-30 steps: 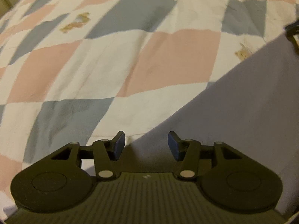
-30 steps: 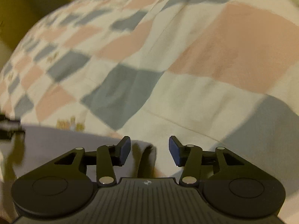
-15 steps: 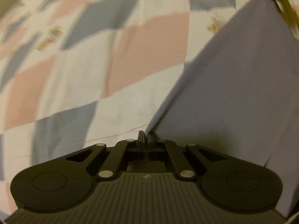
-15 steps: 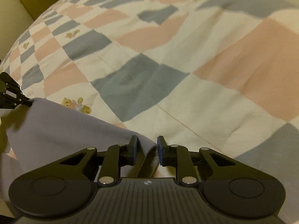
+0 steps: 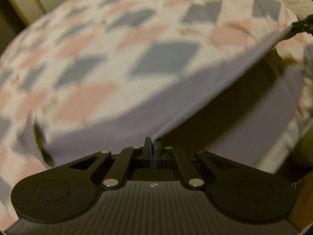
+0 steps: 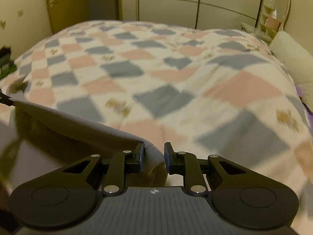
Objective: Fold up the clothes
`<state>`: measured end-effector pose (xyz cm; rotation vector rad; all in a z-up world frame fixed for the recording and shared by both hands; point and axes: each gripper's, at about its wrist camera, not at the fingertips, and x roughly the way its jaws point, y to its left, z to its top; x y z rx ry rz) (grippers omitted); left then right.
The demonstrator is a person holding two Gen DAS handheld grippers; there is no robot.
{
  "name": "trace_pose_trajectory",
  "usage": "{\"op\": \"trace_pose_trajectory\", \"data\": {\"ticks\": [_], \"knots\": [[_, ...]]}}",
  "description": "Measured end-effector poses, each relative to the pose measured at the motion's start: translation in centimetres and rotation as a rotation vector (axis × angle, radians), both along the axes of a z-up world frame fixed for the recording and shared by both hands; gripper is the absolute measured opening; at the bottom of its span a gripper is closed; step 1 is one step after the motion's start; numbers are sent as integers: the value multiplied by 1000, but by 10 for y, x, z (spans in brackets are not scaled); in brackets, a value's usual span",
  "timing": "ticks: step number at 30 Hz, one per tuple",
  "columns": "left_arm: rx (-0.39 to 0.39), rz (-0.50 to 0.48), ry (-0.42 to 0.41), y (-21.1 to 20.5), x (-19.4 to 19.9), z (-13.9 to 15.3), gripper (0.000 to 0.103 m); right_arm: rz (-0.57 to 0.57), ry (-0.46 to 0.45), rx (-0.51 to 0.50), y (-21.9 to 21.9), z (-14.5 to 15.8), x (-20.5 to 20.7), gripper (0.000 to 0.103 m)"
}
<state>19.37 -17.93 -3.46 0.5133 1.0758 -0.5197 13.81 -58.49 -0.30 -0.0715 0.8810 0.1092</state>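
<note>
A lavender-grey garment point(image 5: 176, 105) is lifted above the checkered bed. My left gripper point(image 5: 153, 145) is shut on one corner of it, and its taut top edge runs up to the right toward the other gripper point(image 5: 303, 26). In the right wrist view my right gripper point(image 6: 154, 152) has its fingers closed against a bunched fold of the same garment point(image 6: 78, 125), with a gap still between the pads. The cloth edge stretches left to the left gripper's tip point(image 6: 4, 98). The lower part of the garment hangs in shadow.
The bed carries a quilt point(image 6: 166, 78) of pink, grey-blue and white squares. Cream wardrobe doors point(image 6: 195, 2) stand behind the bed. A pale pillow point(image 6: 293, 58) lies at the right, with a small shelf and oval mirror point(image 6: 281, 5) beyond it.
Both grippers closed on the garment's corners and lifted it off the quilt. The cloth now hangs stretched between them, and both views have tilted up to show more of the bed and room.
</note>
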Motion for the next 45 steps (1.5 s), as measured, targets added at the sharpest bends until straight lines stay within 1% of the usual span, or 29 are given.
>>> {"op": "trace_pose_trajectory", "data": {"ticks": [2,4,5,6,7,8,9,10,11,12,13,14,15,16,17,18,19,21,24,27,29,30,31,32,33,36,37,40,45], "knots": [[21,48,72,-1,-23,-34,3,2,49,-36,10,-16,-30,20],[63,90,131,0,-36,-64,5,12,129,-75,20,-42,-51,20],[80,120,171,3,-40,-76,7,12,187,-101,24,-57,-58,20],[71,155,176,8,-44,-76,7,7,261,-133,28,-73,-64,22],[62,190,182,13,-47,-75,8,-6,320,-155,31,-86,-69,27],[46,229,187,19,-49,-74,8,-31,354,-162,32,-92,-75,29],[-23,298,192,28,-46,-67,8,-72,366,-148,30,-92,-81,30],[-91,368,197,38,-43,-60,12,-130,361,-103,25,-87,-87,32],[-160,437,202,47,-40,-52,14,-209,344,-1,16,-79,-92,33],[-229,506,206,56,-38,-45,16,-302,321,139,4,-71,-97,34],[-297,574,212,65,-34,-39,16,-408,291,315,-9,-66,-103,36],[-356,637,225,73,-30,-37,16,-524,253,524,-22,-65,-110,36],[-413,701,242,78,-23,-40,16,-621,221,696,-32,-67,-115,36],[-457,758,258,84,-19,-44,17,-693,202,818,-36,-73,-118,36],[-500,813,275,90,-15,-48,18,-748,196,897,-37,-81,-117,36],[-528,857,290,92,-9,-54,19,-795,196,952,-37,-89,-114,37],[-548,894,304,96,-6,-59,20,-828,197,983,-36,-95,-111,37],[-562,954,324,103,-6,-68,20,-865,202,998,-32,-104,-103,37],[-569,1025,348,113,-3,-82,26,-910,219,996,-27,-115,-95,37],[-588,1079,358,118,1,-91,26,-949,234,973,-25,-123,-86,37],[-594,1098,355,123,7,-95,26,-964,232,966,-27,-130,-83,37],[-593,1102,352,124,10,-96,23,-968,230,962,-28,-132,-82,37],[-594,1102,350,125,13,-95,4,-967,226,955,-29,-131,-82,35],[-601,1090,336,125,15,-92,1,-964,221,941,-29,-128,-81,31],[-605,1065,308,124,16,-85,0,-961,217,924,-29,-126,-80,18],[-607,979,237,121,10,-60,0,-943,196,884,-31,-114,-81,11],[-600,960,222,122,5,-53,0,-932,188,872,-32,-109,-83,10],[-595,946,191,128,-15,-39,0,-908,177,853,-33,-98,-87,10],[-558,936,180,129,-34,-40,0,-884,198,819,-28,-91,-102,10]]}}
